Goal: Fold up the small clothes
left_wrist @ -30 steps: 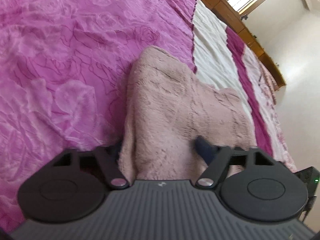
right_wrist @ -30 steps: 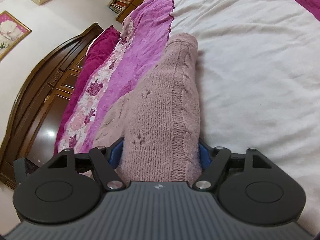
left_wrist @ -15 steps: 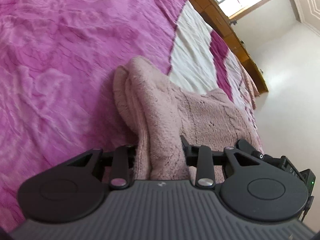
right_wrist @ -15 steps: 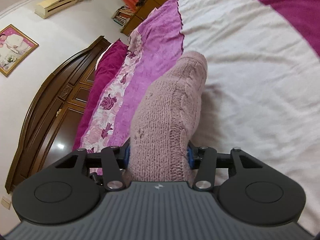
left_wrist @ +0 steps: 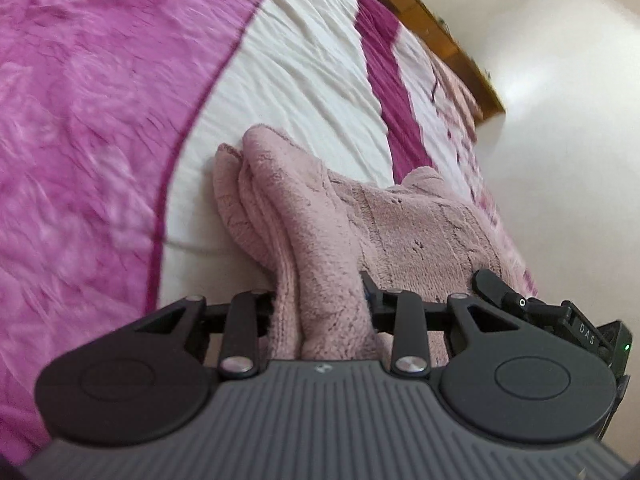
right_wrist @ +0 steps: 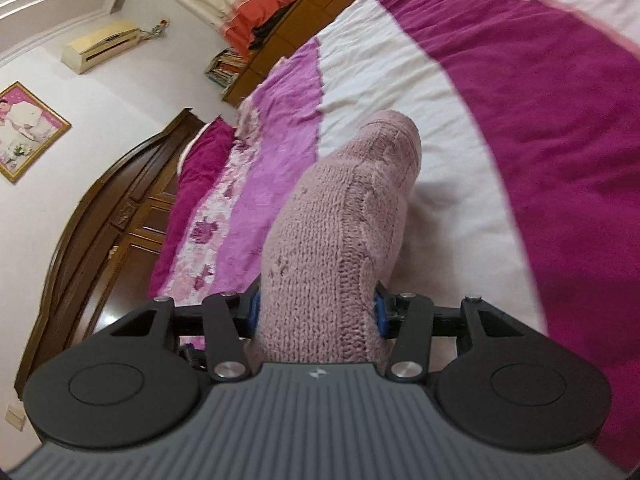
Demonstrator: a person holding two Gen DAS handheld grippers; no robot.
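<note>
- A dusty-pink cable-knit woollen garment (left_wrist: 384,236), doubled over with its fleecy inner face showing, is seen lying partly on the white band of the magenta, pink and white striped bedspread (left_wrist: 304,68), its near portion raised off the bed.
- The left gripper (left_wrist: 320,300) is clamped on a bunched, several-layered edge of the knit; the fabric is squeezed between the black fingers, whose jaws have just been closing onto it.
- The right gripper (right_wrist: 318,308) is likewise pinched on a thick roll of the same garment (right_wrist: 340,232), pressed between the blue-padded fingers after those jaws too have just been closing.
- Both ends appear to be gripped so that the piece can be carried level and laid over as one fold, rather than dragged by a single corner.
- The far end of the knit seems to be touching the bedspread, though blur makes this uncertain.
- A dark carved wooden headboard (right_wrist: 108,216), a framed picture (right_wrist: 24,128) and a wall air conditioner (right_wrist: 102,44) are visible behind; none is involved.
- The fold is judged to be under way, not yet set down.
</note>
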